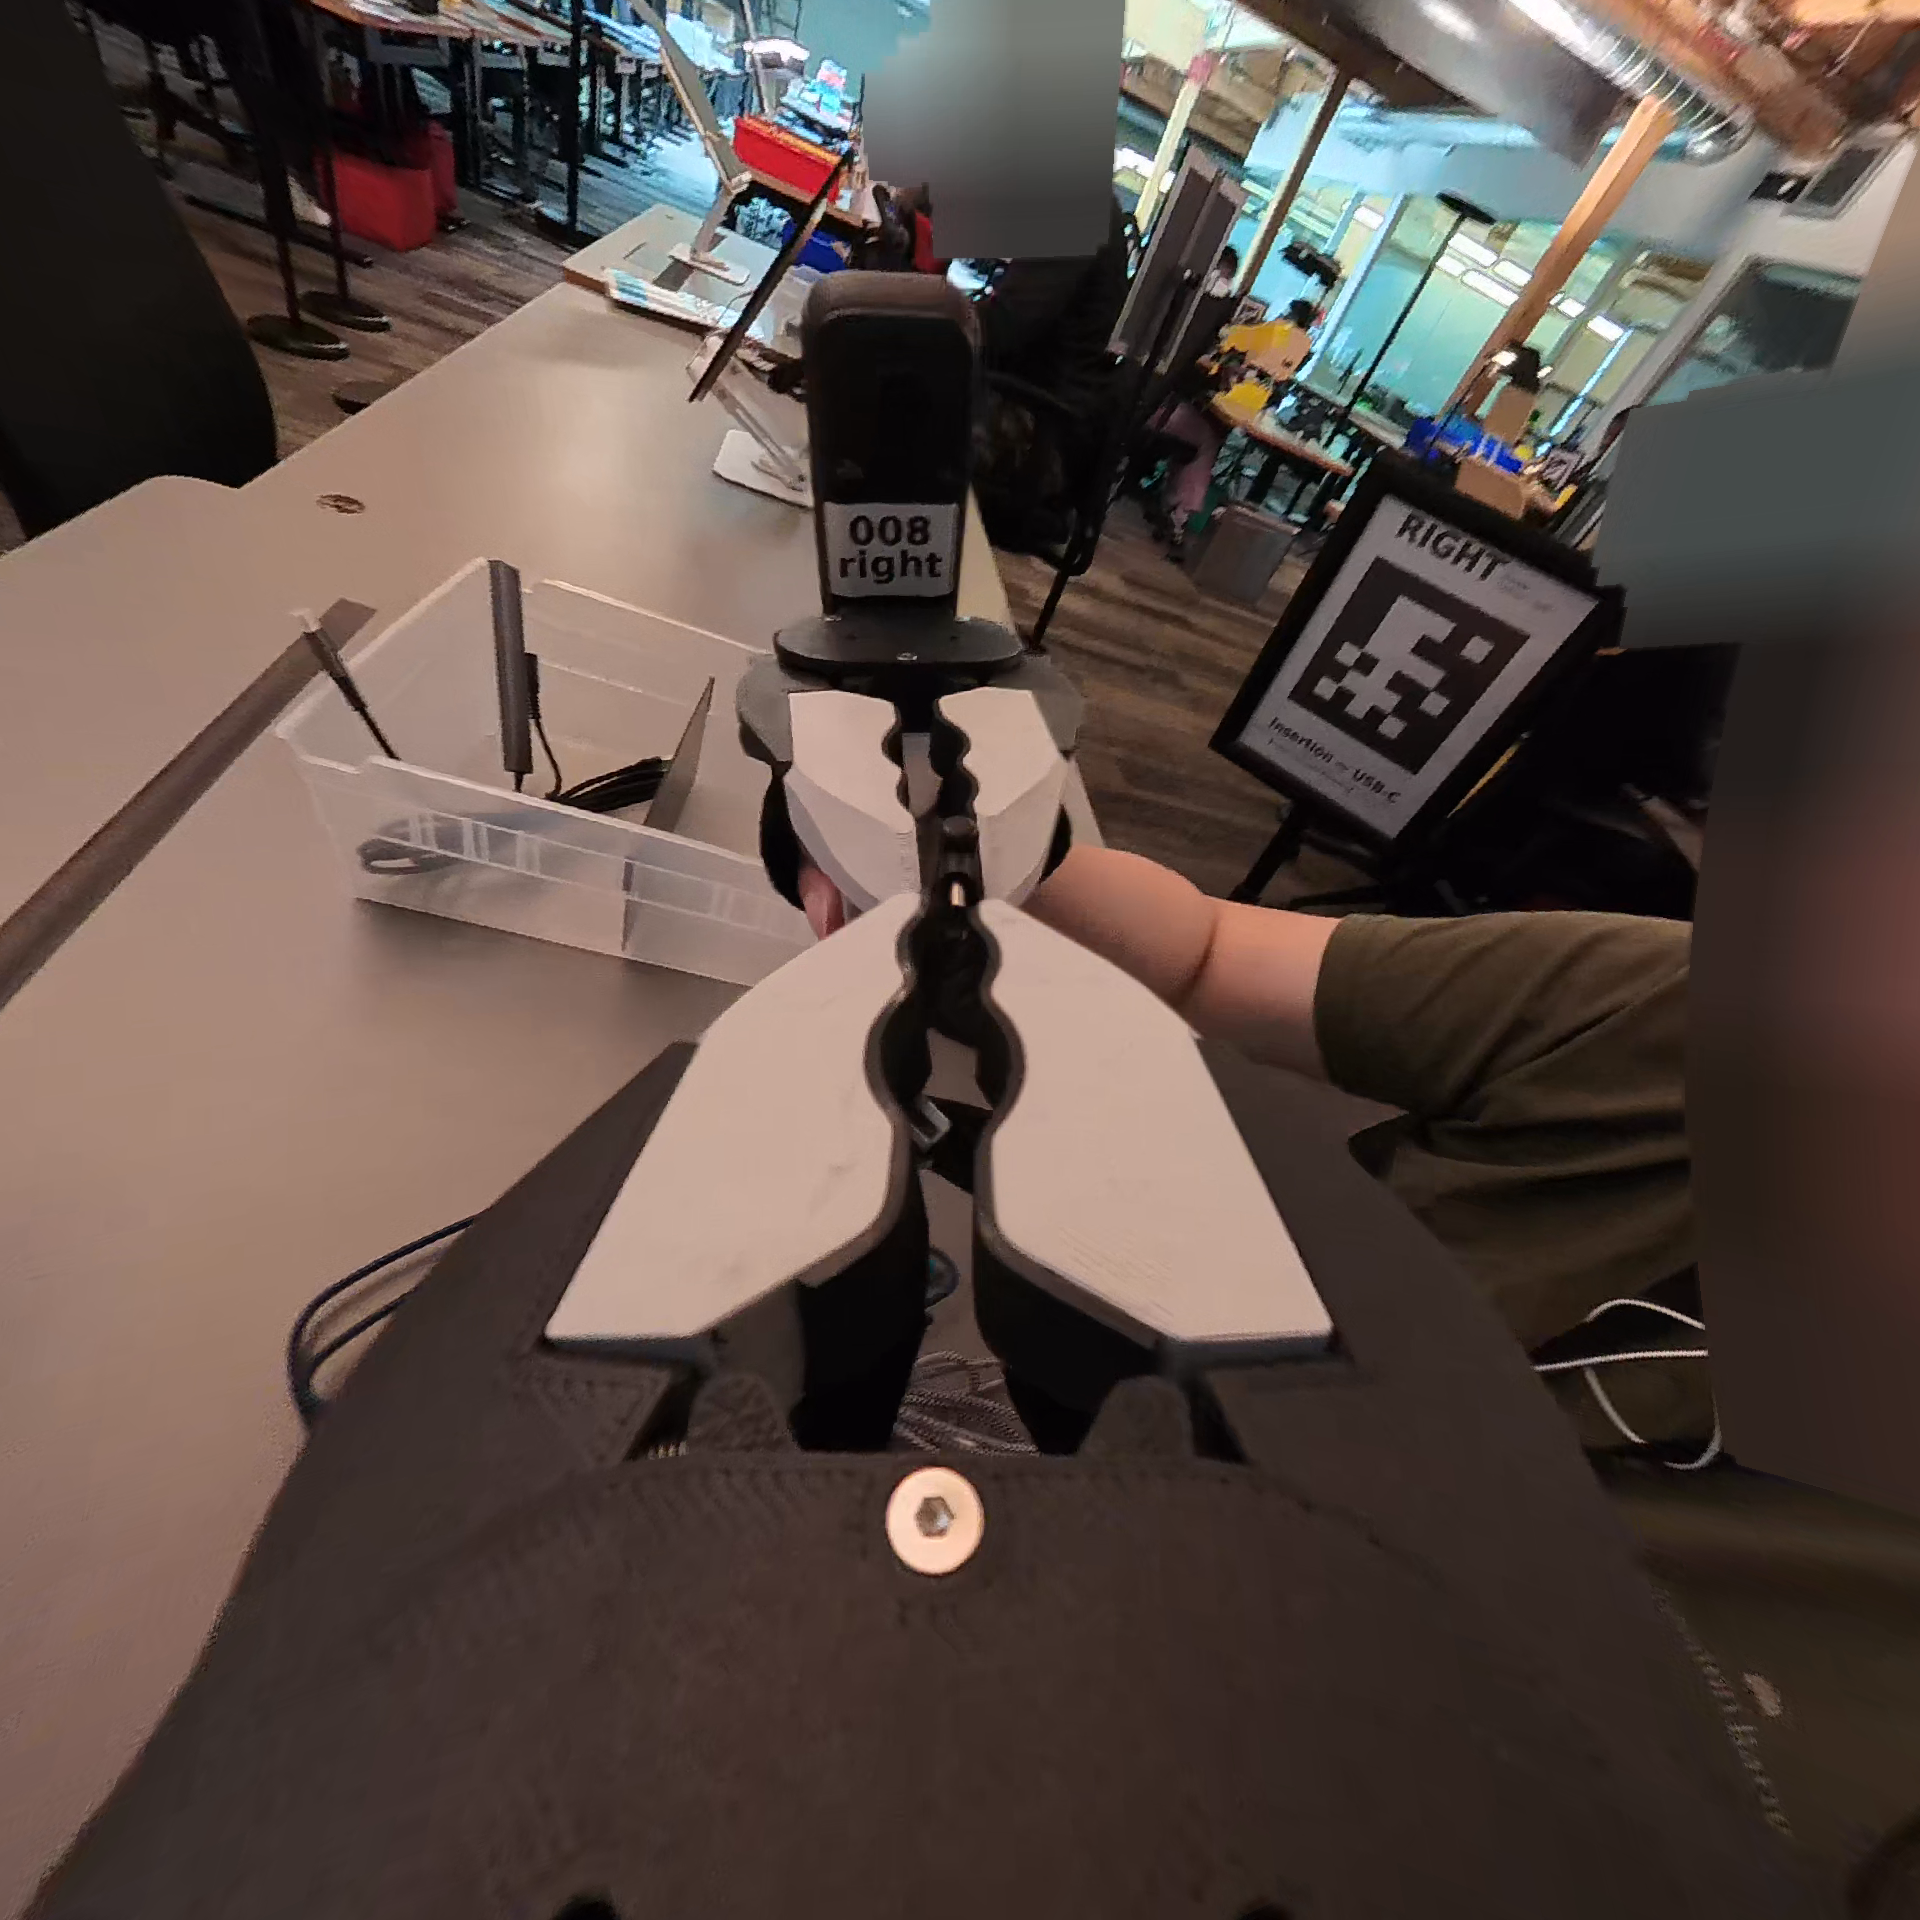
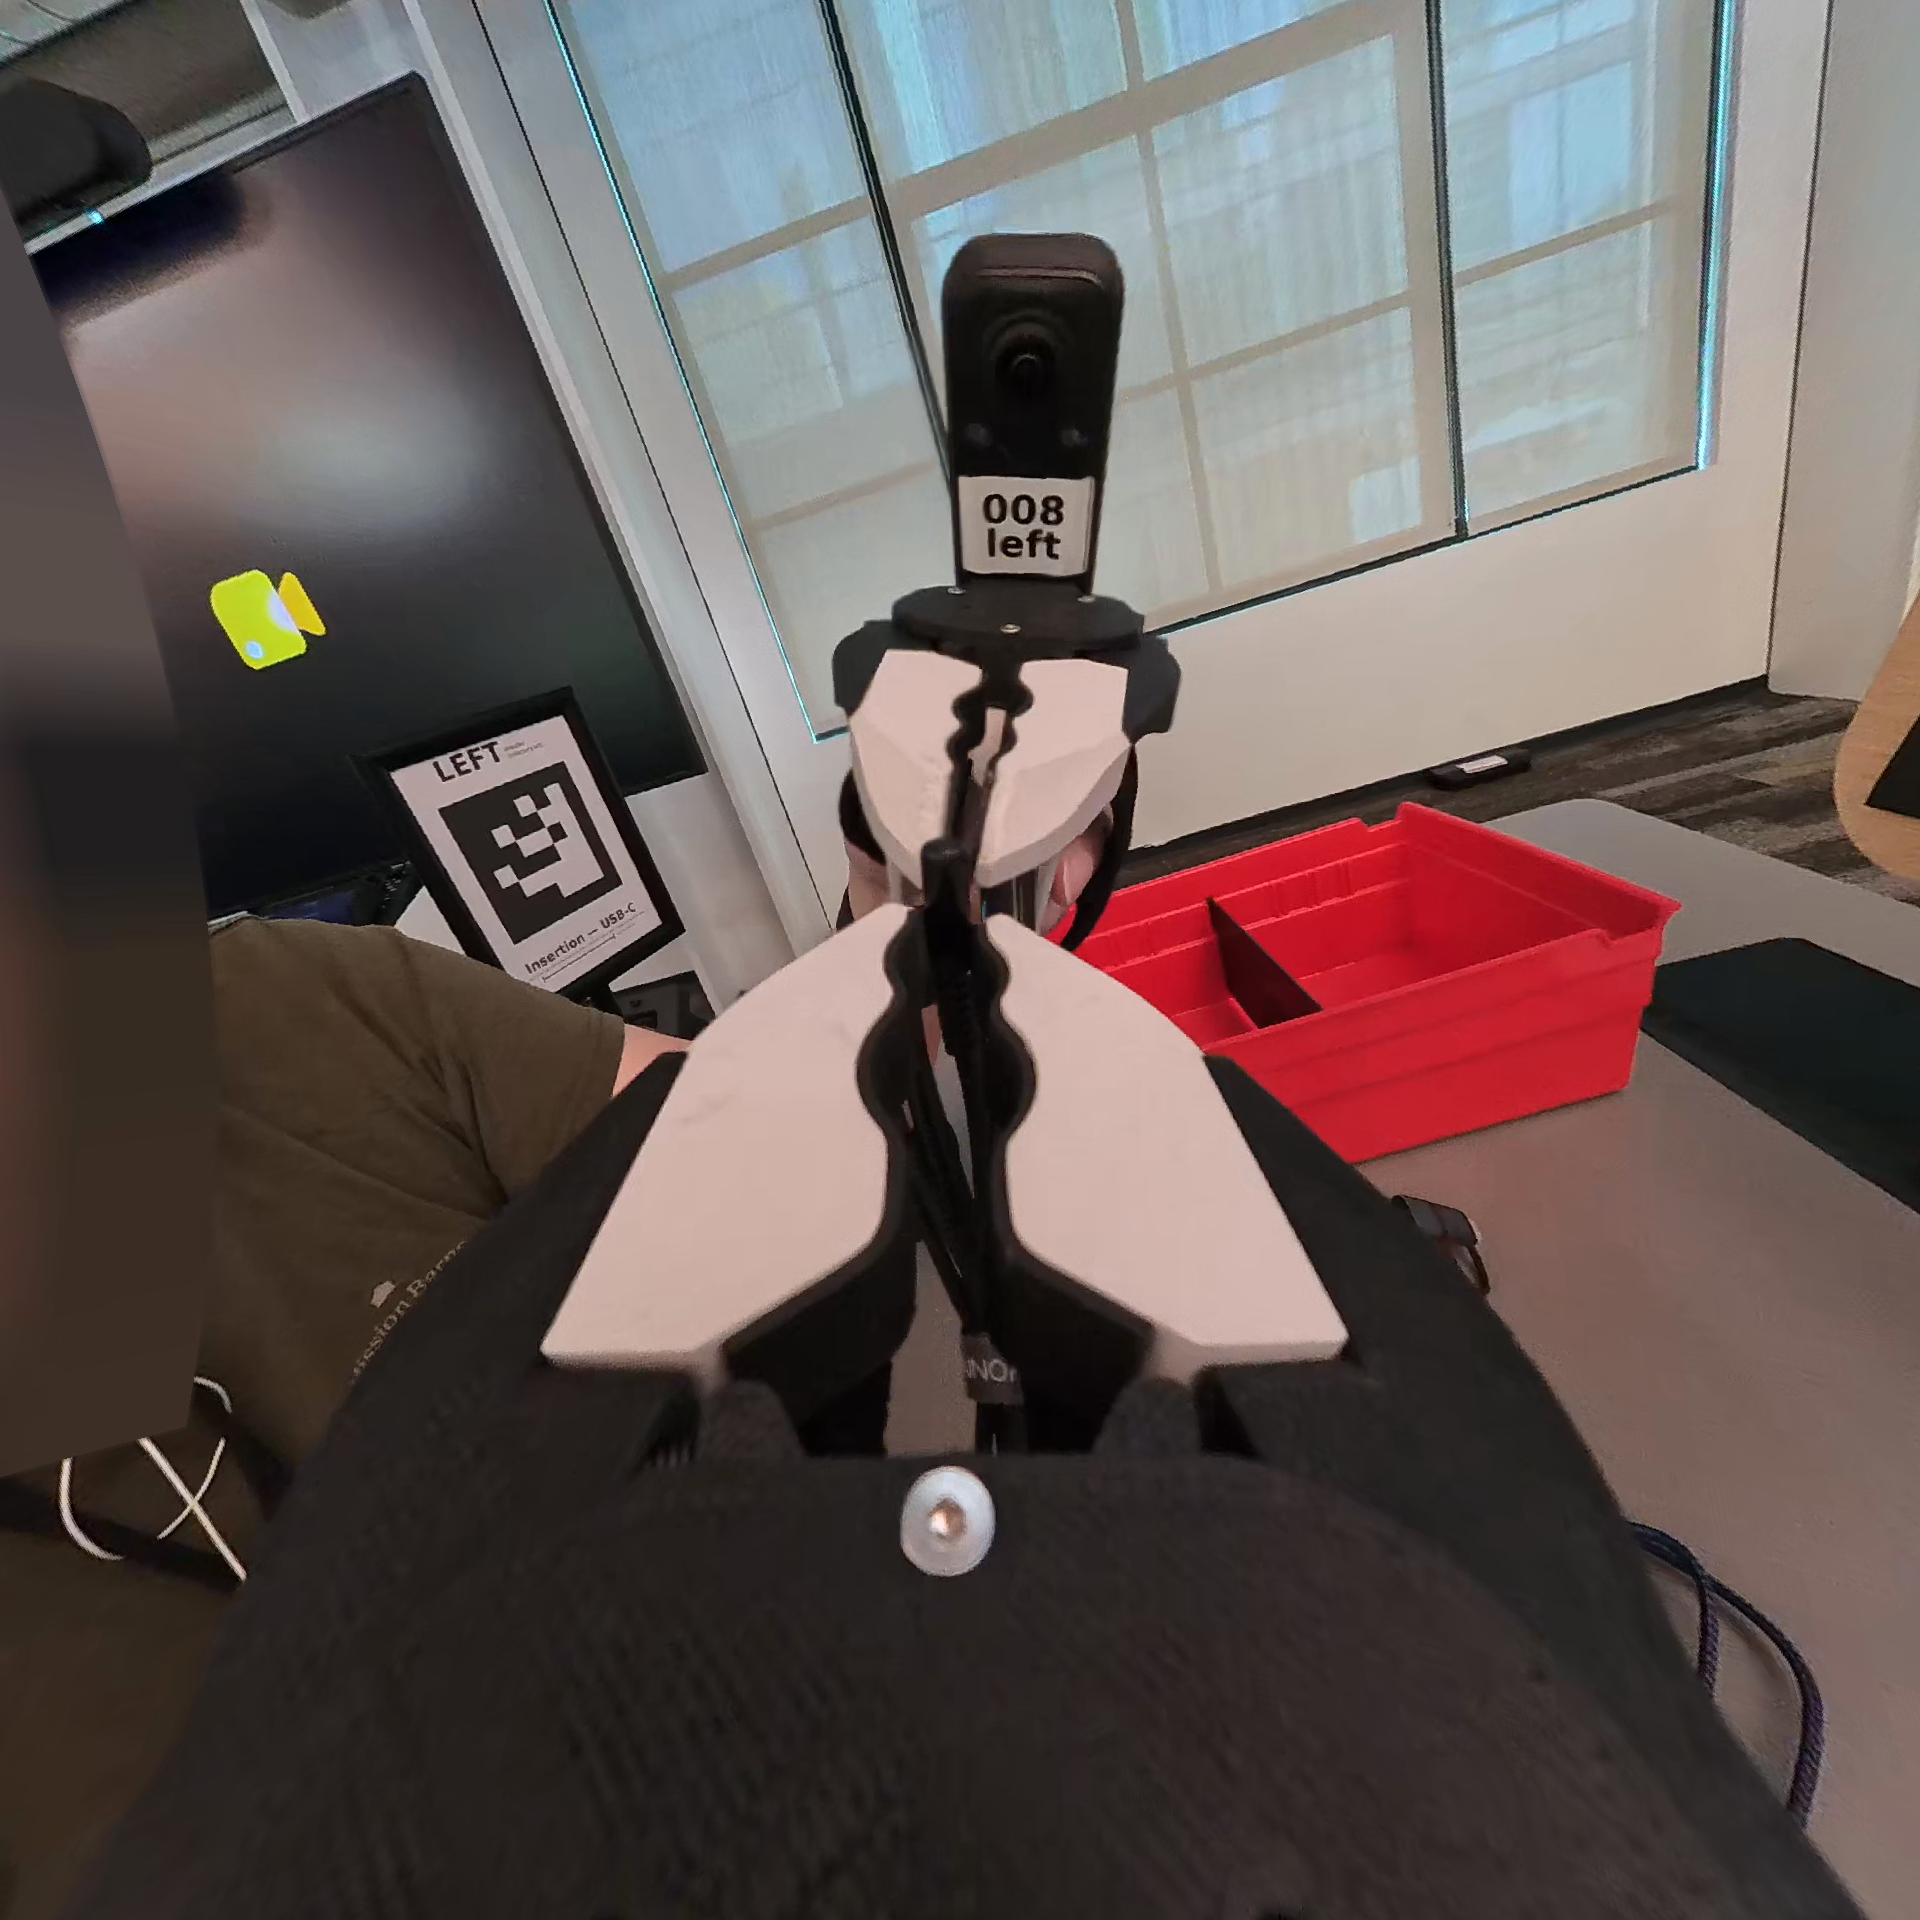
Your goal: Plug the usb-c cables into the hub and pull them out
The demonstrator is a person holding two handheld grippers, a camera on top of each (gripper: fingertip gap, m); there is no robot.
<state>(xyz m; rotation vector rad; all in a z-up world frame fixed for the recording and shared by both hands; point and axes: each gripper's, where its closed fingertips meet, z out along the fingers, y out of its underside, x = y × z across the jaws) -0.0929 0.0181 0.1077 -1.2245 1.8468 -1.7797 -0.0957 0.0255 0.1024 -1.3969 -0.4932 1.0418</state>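
My two grippers face each other tip to tip above the grey table [image 1: 187, 1091]. My left gripper [image 1: 943, 912] is shut on a small grey hub [image 1: 954, 1072], whose metal end shows between the fingers. My right gripper [image 2: 943, 916] is shut on a black braided usb-c cable [image 2: 951, 1049], whose plug [image 2: 940, 862] points at the left gripper [image 2: 951, 875]. In the left wrist view the right gripper [image 1: 951, 864] holds the black plug [image 1: 956, 836] right at my left fingertips. The hub [image 2: 992, 736] shows as a pale sliver. Whether the plug sits in a port is hidden.
A clear plastic bin [image 1: 520, 831] with cables and grey adapters stands on the left of the table. A red divided bin [image 2: 1455, 997] stands on the other side. A blue cable [image 1: 312, 1330] lies on the table. A person's arm [image 1: 1195, 935] and framed marker signs [image 1: 1403, 665] are nearby. Only a small space, under 4 cm, lies between the two pairs of fingers.
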